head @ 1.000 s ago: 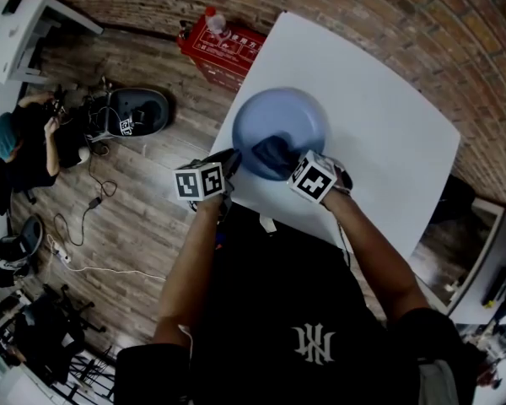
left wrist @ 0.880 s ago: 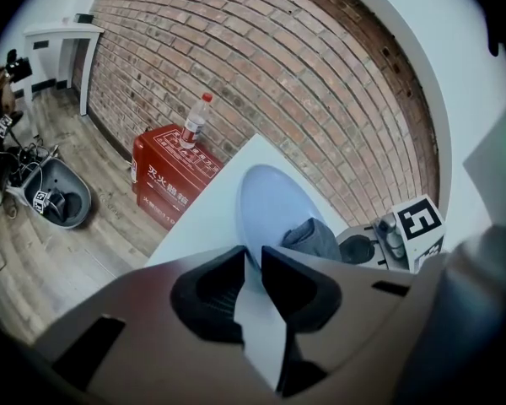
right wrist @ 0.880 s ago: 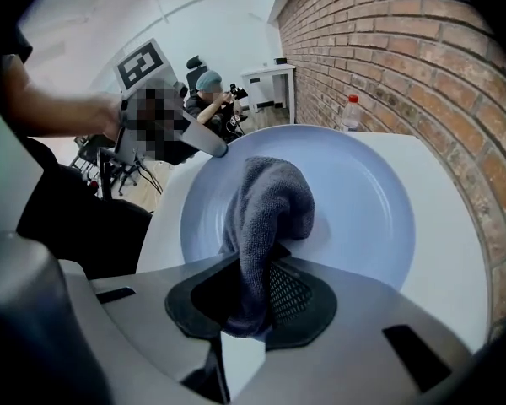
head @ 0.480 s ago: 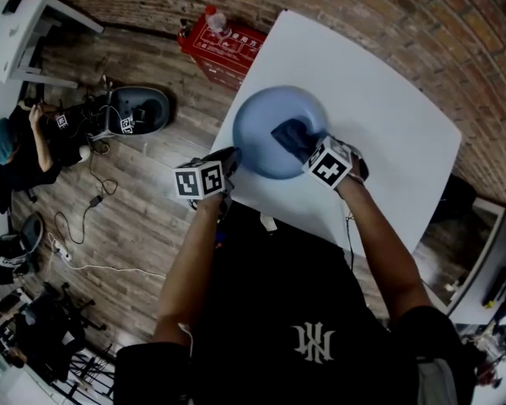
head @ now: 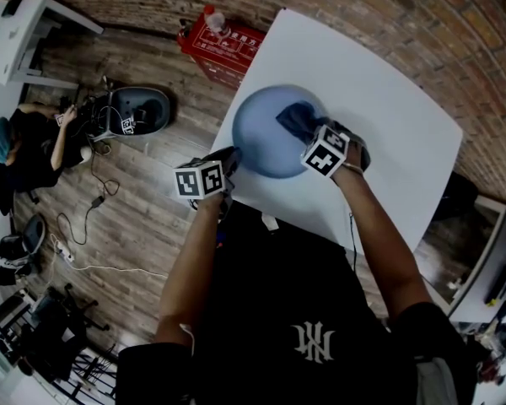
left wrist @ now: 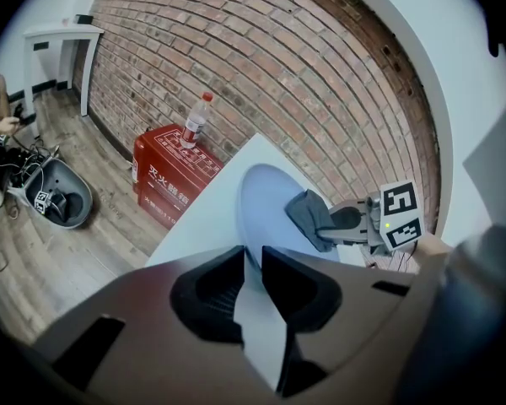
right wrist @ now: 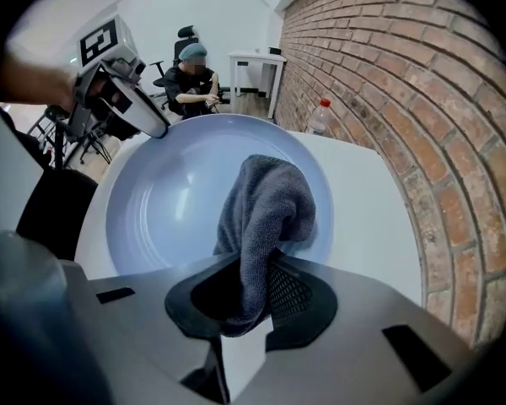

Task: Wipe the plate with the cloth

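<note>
- Plate (head: 266, 137) duty is going on at a white table (head: 379, 116); the blue plate is sitting near the table's edge, close to the person.
- The left gripper (head: 233, 160) is reaching in from the side where the table ends and is biting the plate's rim.
- In the left gripper view, its two jaws are standing a little apart, with the pale edge of the plate (left wrist: 266, 201) pinched between them.
- The right gripper (head: 314, 137) is pointing steeply down over the far right part of the plate.
- In the right gripper view, its jaws are squeezing a dark grey cloth (right wrist: 266, 209), which is hanging out of them in a bunch.
- The loose end of the cloth (head: 297, 118) is lying on the inside of the plate (right wrist: 177, 209), near the rim on the brick wall side.
- The two grippers are working at opposite sides of the plate and are not touching each other.
- A red box (head: 223, 49) is standing on the wooden floor just beside the table, with a bottle (head: 217, 22) on top.
- A person (head: 25, 150) in dark clothes is sitting well apart from the table, at the left of the head view.
</note>
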Demonstrator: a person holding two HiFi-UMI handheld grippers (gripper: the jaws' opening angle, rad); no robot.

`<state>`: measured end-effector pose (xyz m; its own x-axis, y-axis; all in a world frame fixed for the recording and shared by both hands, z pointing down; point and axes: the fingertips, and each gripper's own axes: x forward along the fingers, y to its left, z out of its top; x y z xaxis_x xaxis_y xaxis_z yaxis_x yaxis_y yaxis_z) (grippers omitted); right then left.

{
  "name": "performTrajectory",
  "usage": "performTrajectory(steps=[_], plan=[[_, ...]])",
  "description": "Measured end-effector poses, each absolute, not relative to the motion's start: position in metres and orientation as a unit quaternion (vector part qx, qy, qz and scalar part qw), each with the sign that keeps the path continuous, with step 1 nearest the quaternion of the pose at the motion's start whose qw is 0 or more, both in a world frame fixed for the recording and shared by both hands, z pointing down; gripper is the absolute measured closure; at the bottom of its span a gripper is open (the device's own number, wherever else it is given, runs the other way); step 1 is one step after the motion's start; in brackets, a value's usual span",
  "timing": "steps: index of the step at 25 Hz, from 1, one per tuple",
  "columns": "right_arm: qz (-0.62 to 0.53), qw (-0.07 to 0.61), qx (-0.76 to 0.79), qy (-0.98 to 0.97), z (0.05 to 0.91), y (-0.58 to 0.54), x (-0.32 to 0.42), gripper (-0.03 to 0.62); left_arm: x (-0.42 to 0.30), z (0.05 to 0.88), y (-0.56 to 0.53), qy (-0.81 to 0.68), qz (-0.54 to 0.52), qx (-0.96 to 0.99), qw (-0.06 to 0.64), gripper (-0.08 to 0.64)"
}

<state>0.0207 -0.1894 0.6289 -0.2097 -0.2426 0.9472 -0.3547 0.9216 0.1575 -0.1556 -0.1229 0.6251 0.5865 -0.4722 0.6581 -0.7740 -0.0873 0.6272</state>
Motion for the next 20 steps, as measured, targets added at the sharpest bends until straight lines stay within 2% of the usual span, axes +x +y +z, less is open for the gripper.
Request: performTrajectory(steps=[4, 11, 20], plan=[[-0.010, 0.612, 0.207, -0.763, 0.628, -0.206, 0.018, 0.510, -0.156, 0.626, -0.124, -0.432, 0.146, 0.723, 0.519, 0.494], [-0.075, 0.595, 0.229, -0.767, 0.627, -0.223, 0.012, 0.511, -0.155, 0.626, -0.123, -0.432, 0.144, 0.722, 0.521, 0.494], [-0.055, 0.578, 0.230, -0.781, 0.625, -0.225, 0.009, 0.511, -0.154, 0.627, -0.122, -0.440, 0.155, 0.719, 0.516, 0.494]])
